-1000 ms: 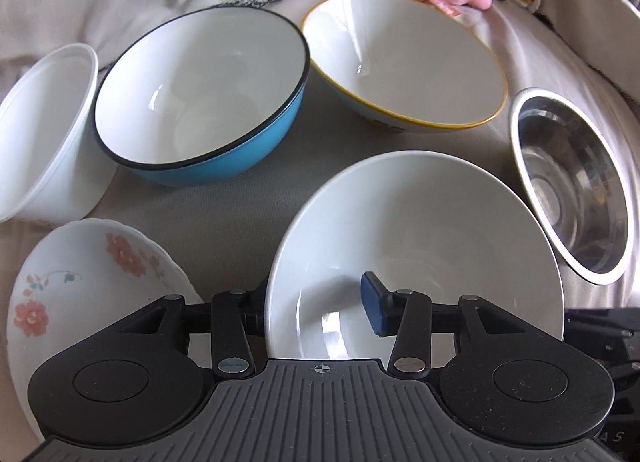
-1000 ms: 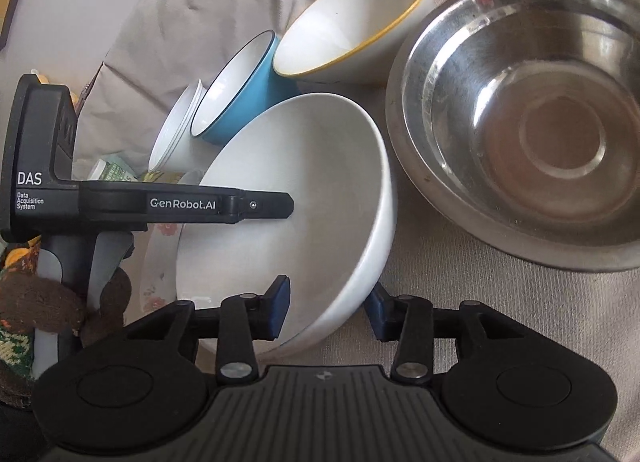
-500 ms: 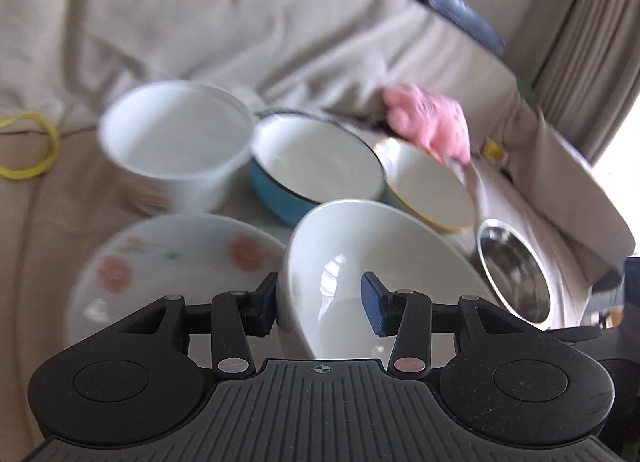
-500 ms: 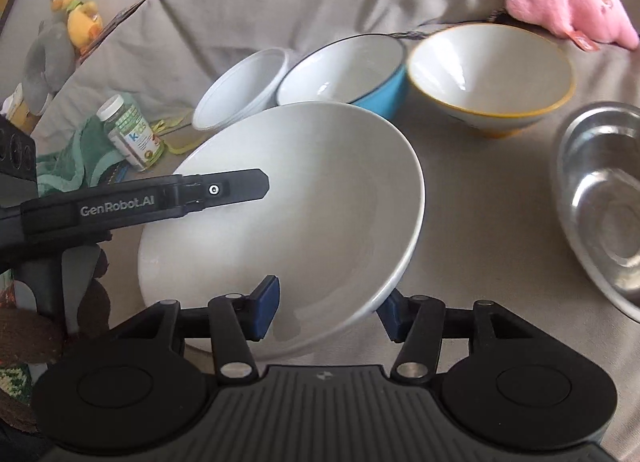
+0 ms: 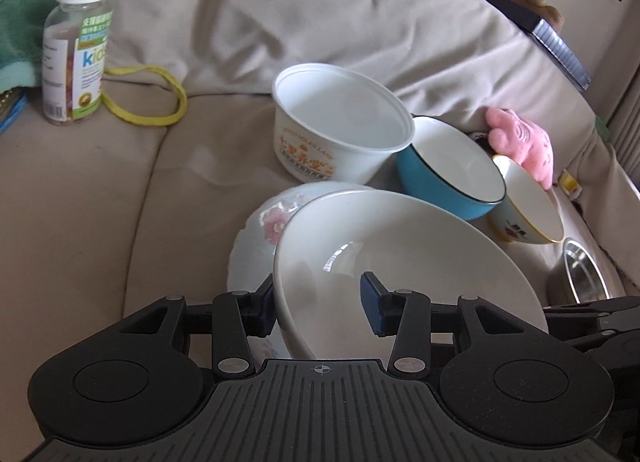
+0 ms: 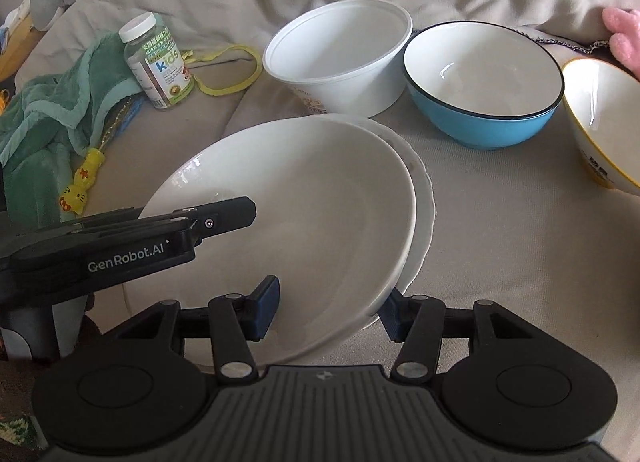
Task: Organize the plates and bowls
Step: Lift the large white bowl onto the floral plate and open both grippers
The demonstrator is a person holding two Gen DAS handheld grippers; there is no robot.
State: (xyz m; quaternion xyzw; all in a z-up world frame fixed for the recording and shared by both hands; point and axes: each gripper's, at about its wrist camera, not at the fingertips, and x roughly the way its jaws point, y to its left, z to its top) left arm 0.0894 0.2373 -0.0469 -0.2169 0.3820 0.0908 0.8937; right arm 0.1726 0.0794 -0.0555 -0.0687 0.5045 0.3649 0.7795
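One white dish (image 6: 304, 198), one floral plate (image 5: 260, 230) seemingly under it, four bowls beyond

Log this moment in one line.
white bowl: tilted over floral plate | left gripper: astride rim | right gripper: jaws just been opening, rim between

The left gripper (image 5: 320, 304) is straddling the near rim of a wide plain white ceramic bowl (image 5: 400, 262), one pad outside the wall, the other inside and apart from it. The bowl is lying tilted over a white flower-patterned plate (image 5: 256, 238) on the beige sofa (image 5: 120, 202). Behind are sitting a white plastic tub (image 5: 340, 130), a blue enamel bowl (image 5: 448, 174) and a yellow-rimmed bowl (image 5: 528, 206). A vitamin bottle (image 5: 74, 54) is standing at the left.
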